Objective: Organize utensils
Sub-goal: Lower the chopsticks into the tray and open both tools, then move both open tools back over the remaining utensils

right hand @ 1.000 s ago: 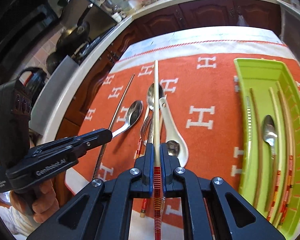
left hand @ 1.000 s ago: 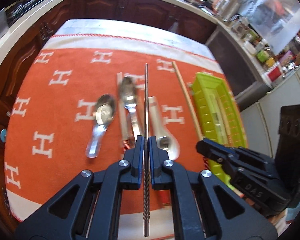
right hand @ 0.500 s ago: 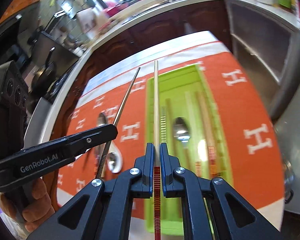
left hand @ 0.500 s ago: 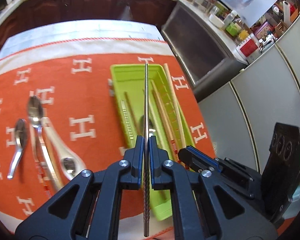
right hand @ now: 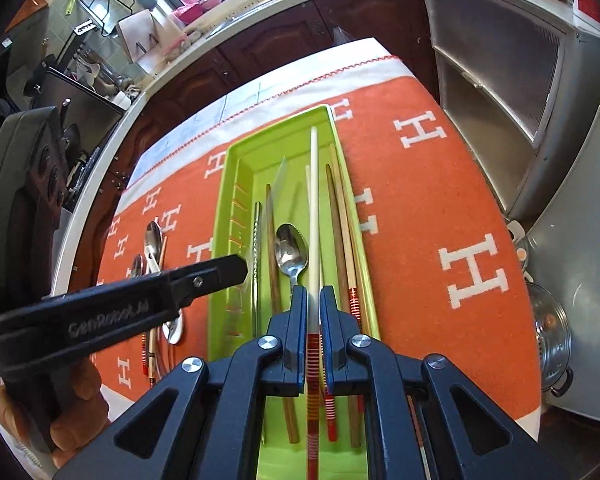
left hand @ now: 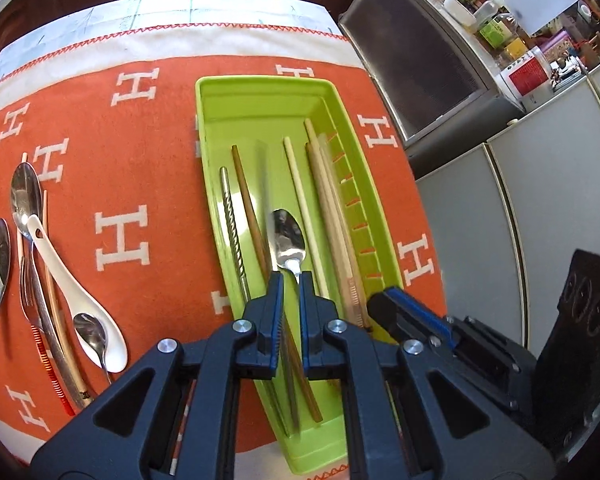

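A green tray (left hand: 260,96) lies on the orange cloth and holds several chopsticks and a metal spoon (left hand: 286,236); it also shows in the right wrist view (right hand: 236,160). My left gripper (left hand: 291,280) hangs over the tray with its jaws parted; a blurred metal chopstick (left hand: 269,216) drops between them into the tray. My right gripper (right hand: 313,296) is beside it over the tray, jaws slightly parted around a white chopstick with red bands (right hand: 314,208), which no longer looks clamped. Loose utensils lie left of the tray: spoons (left hand: 26,196), a white ceramic spoon (left hand: 72,280), a fork and chopsticks.
The cloth's right edge (left hand: 420,216) runs along grey cabinets (left hand: 500,208). A steel pot with lid (right hand: 556,320) sits low at the right. A kitchen counter with cookware (right hand: 140,32) runs behind the table.
Both grippers swung right from over the loose utensils to over the tray. Both jaws have parted; the metal chopstick is falling from the left gripper and the white one sits loose in the right.
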Tool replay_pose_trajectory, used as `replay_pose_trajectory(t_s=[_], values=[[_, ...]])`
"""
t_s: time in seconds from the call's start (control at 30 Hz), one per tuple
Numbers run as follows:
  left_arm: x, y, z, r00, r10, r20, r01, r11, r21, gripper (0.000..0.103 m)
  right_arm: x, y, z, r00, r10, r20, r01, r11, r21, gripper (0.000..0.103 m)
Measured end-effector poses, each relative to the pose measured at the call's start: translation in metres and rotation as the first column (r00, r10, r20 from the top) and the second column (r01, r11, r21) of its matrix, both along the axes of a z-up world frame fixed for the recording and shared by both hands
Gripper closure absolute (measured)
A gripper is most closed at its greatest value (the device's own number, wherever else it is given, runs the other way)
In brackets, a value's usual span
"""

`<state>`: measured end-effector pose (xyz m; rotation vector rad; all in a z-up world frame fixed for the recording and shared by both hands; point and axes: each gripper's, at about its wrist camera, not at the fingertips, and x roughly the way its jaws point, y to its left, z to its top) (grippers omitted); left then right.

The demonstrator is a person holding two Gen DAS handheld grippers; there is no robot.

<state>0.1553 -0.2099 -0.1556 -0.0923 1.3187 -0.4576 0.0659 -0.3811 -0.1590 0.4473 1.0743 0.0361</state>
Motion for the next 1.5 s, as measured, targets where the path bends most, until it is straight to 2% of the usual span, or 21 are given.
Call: replay_pose_trajectory(t_s=[0.1,0.33,0.67,0.87,0.93,1.03,1.17,1.33,1.5], values=[[-0.005,0.000,0.001,1.000,-0.021,0.011,0.021,1.000,0.021,0.099,0.005,-0.001,-0.005,1.000,-0.019,0.000,0.019,1.000,0.003,0.080],[-0.021,0.015,0.012,0.997,-0.048,0.056,0.044,0.996,0.079,0.099,0.000,0.013,0.004,1.000,0.009,0.028,-0.009,1.000,-0.005,0.080],[-0.048,0.047,0.046,0.980,-0.072,0.187,0.046,0.989,0.140,0.099,-0.003,0.046,0.012,0.996,0.087,0.036,-0.087,0.996,0.002,0.080],[-0.057,0.078,0.067,0.963,-0.034,0.268,-0.013,0.985,0.172,0.096,-0.003,0.066,0.015,0.990,0.140,0.035,-0.140,0.990,0.008,0.080],[-0.058,0.089,0.071,0.958,-0.015,0.287,-0.037,0.984,0.174,0.087,-0.001,0.071,0.016,0.986,0.161,0.030,-0.161,0.987,0.010,0.080],[-0.059,0.111,0.076,0.949,0.025,0.313,-0.085,0.980,0.180,0.080,0.001,0.084,0.018,0.980,0.195,0.027,-0.196,0.981,0.008,0.080],[-0.057,0.137,0.080,0.939,0.067,0.337,-0.137,0.973,0.188,0.080,0.004,0.109,0.024,0.969,0.244,0.028,-0.244,0.970,-0.005,0.080],[-0.053,0.172,0.083,0.915,0.115,0.388,-0.215,0.950,0.227,0.080,0.007,0.137,0.028,0.955,0.294,0.022,-0.294,0.956,-0.016,0.080],[-0.045,0.207,0.075,0.908,0.170,0.383,-0.277,0.928,0.247,0.080,0.012,0.159,0.027,0.945,0.326,0.012,-0.325,0.945,-0.026,0.080]])
